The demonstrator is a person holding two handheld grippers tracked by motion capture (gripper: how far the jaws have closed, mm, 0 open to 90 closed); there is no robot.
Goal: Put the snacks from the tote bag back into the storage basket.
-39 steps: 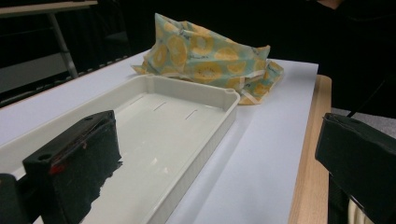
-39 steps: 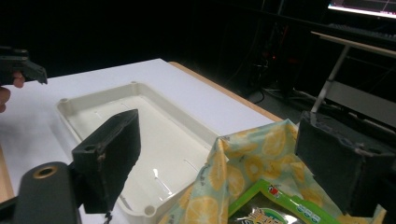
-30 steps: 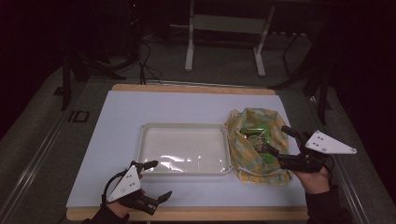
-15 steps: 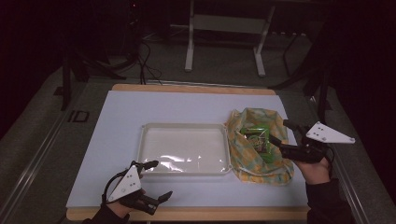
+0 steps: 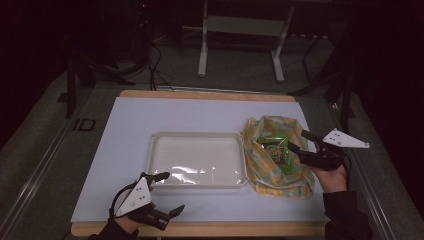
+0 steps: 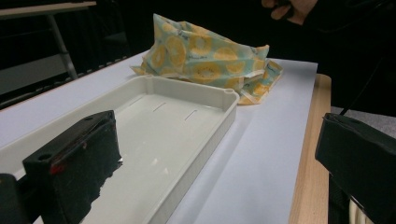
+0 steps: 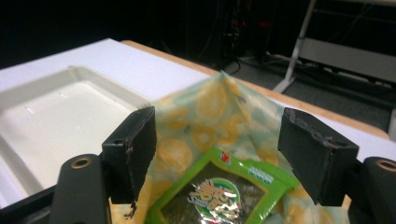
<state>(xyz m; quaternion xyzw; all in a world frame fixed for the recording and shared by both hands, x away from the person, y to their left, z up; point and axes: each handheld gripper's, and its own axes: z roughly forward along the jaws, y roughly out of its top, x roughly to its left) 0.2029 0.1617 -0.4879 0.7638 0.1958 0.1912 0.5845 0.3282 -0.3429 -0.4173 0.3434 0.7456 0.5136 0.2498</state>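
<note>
Snack packet (image 5: 276,151), green, foil-like and judged light, crinkly and slippery, is seen lying in the lemon-print cloth bag (image 5: 272,175) right of the white tray (image 5: 197,137), best pinched by its flat sealed edge between the right gripper (image 5: 296,141) fingers, held apart above it, while the left gripper (image 5: 167,192) fingers are spread at the near table (image 5: 130,112) edge.

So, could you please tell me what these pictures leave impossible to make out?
- Green snack packet: its lower part is cut off by the bottom edge of the right gripper view; its print is too small in the high view.
- Yellow-patterned cloth bag: its opening faces away in the left gripper view, so its contents are hidden.
- Left tool: the hand is cut off by the bottom edge of the high view.
</note>
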